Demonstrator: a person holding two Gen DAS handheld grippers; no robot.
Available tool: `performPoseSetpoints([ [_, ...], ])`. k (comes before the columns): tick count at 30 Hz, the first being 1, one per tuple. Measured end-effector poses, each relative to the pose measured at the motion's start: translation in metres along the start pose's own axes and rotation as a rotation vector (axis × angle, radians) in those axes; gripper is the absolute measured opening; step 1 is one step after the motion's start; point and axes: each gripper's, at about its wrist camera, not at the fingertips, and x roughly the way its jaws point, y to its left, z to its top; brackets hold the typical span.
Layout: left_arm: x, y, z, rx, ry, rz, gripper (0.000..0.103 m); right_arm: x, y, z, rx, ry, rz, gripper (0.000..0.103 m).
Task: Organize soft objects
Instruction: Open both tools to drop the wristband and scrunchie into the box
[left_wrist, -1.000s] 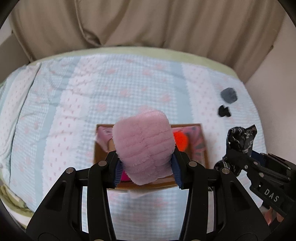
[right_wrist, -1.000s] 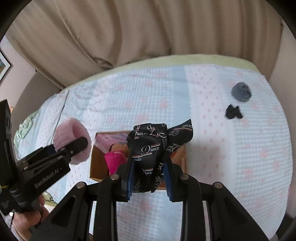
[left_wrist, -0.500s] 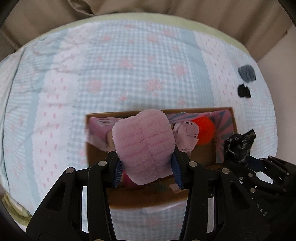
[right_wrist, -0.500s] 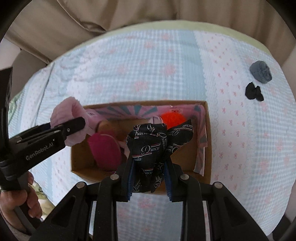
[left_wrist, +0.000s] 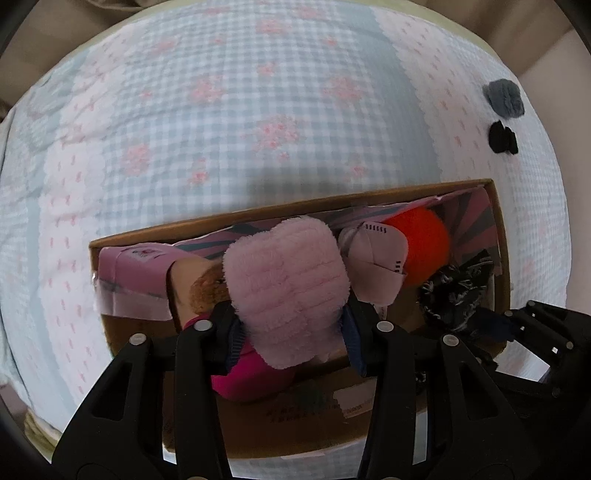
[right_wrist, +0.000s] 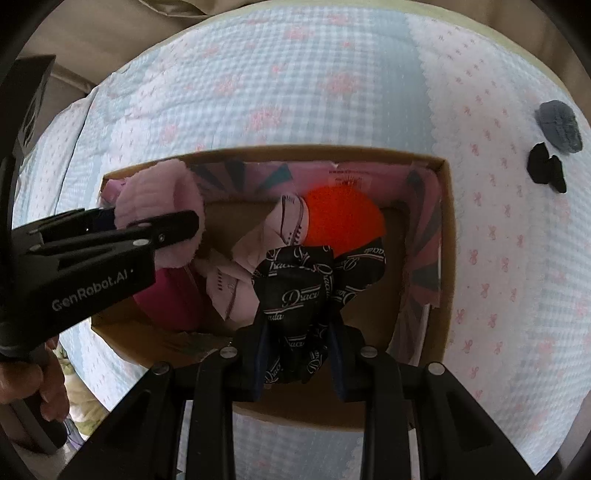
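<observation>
The left gripper (left_wrist: 290, 334) points down into the open cardboard box (left_wrist: 295, 212), and its two fingers are closed on a fluffy pink cloth (left_wrist: 286, 291). The cloth stands up between the pads and hangs over the left part of the box. Just right of it, inside the box, lie a pale pink folded piece (left_wrist: 373, 266) and an orange ball (left_wrist: 424, 242). Below the cloth is a magenta item (left_wrist: 247, 380).

The right gripper (right_wrist: 297, 360) is also tilted down over the box, near its front wall. Its fingers clamp a black printed scarf (right_wrist: 299, 295), which bunches above the fingertips. In the right wrist view the left gripper comes in from the left side, and the person's hand (right_wrist: 33, 384) holds its handle low at the left edge.

Far to the right of both grippers, outside the box, a grey fluffy item (right_wrist: 559, 127) and a small black item (right_wrist: 546, 166) lie close together on the checked bedspread (left_wrist: 258, 110).
</observation>
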Motion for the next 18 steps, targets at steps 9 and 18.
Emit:
performPoseSetpoints([
  [9, -0.018, 0.015, -0.009, -0.044, -0.052, 0.045, 0.103, 0.007, 0.003, -0.012, -0.063, -0.014, 0.040, 0.102],
  [18, -0.049, 0.019, -0.029, -0.071, -0.096, 0.023, 0.103, -0.014, 0.011, -0.027, -0.064, -0.095, 0.014, 0.102],
])
